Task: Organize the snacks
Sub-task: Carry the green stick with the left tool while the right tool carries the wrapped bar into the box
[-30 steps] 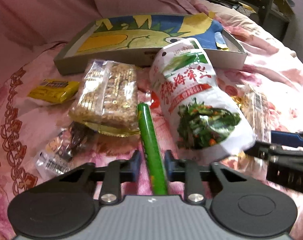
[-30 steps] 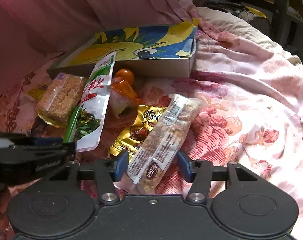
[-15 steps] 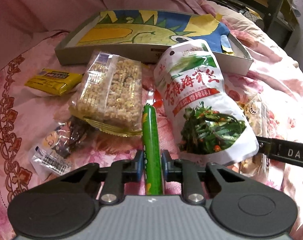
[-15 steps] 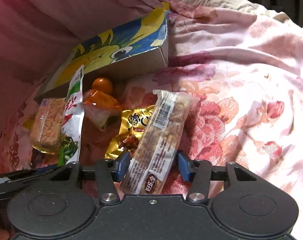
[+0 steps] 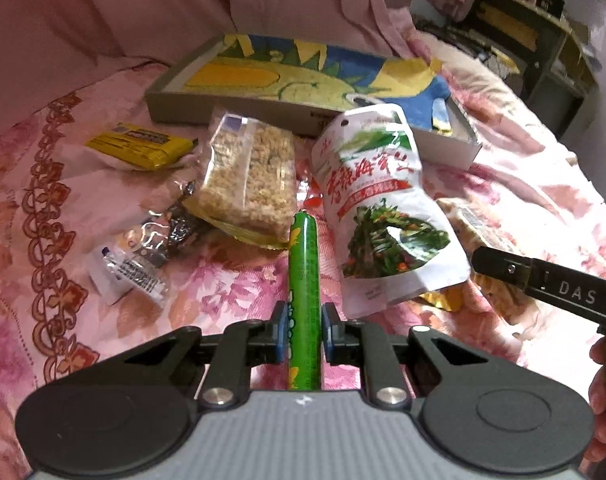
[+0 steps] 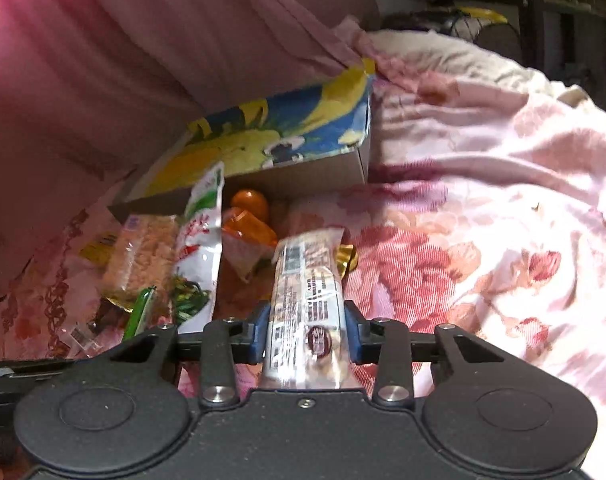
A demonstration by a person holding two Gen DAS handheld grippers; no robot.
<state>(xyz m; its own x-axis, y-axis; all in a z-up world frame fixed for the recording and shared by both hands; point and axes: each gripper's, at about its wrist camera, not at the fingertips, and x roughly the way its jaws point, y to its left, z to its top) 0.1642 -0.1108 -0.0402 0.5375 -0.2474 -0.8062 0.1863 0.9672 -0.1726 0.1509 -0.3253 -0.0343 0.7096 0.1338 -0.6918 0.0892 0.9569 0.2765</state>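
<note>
Both tools grip snacks: left tool [image 5: 302,334] clamps green stick [image 5: 303,280], right tool [image 6: 307,334] closing around blurred, seemingly nutty bar [image 6: 307,296].

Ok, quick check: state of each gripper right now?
Left gripper: shut on the thin green stick snack.
Right gripper: jaws closing, pads pressing the long clear-wrapped nut bar.

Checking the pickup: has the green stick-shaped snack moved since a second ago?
Yes. The green stick-shaped snack, clamped in the left gripper, has shifted away from the puffed-grain snack pack.
</note>
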